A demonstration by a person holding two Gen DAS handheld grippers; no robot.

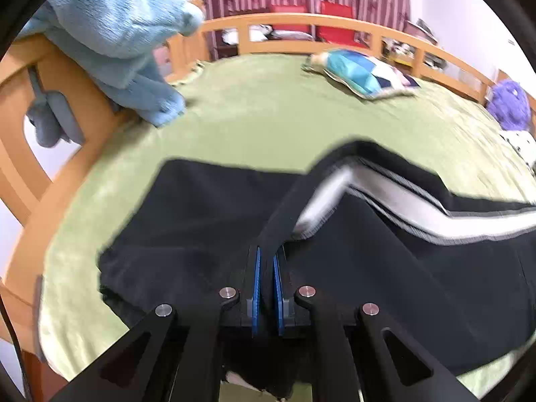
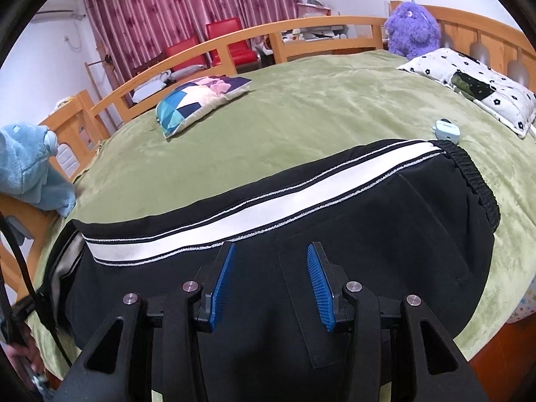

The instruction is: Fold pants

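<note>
The black pants [image 2: 335, 207] with a white side stripe lie spread across the near part of the bed [image 2: 301, 117], their elastic waistband toward the patterned white pillow [image 2: 469, 83] and the leg end toward the wooden footboard [image 1: 20, 154]. The near edge of the pants runs close to the bed's near edge, while beyond their far, striped edge a broad stretch of green blanket lies open up to the wooden side rail [image 2: 234, 38]. On that open stretch, well apart from the pants, rests a blue patchwork cushion [image 2: 197, 98]; a small pale blue gadget [image 2: 447, 130] sits just beside the waistband. The left claw [image 1: 267, 261] is pressed together on a fold of the pants, pinching black cloth that rises from the leg end, the striped edge lifted and curled over beside it; this view is blurred. The right claw [image 2: 271, 254] is spread above the pants near a pocket, its blue pads [image 2: 225, 269] apart with nothing gripped between them. A light blue plush blanket [image 1: 127, 26] hangs over the footboard beyond the leg end of the pants. A purple stuffed toy [image 2: 413, 30] sits in the corner past the pillow. Behind the rail stand red chairs [image 2: 231, 42] and dark red striped curtains [image 2: 187, 10] against white walls.
</note>
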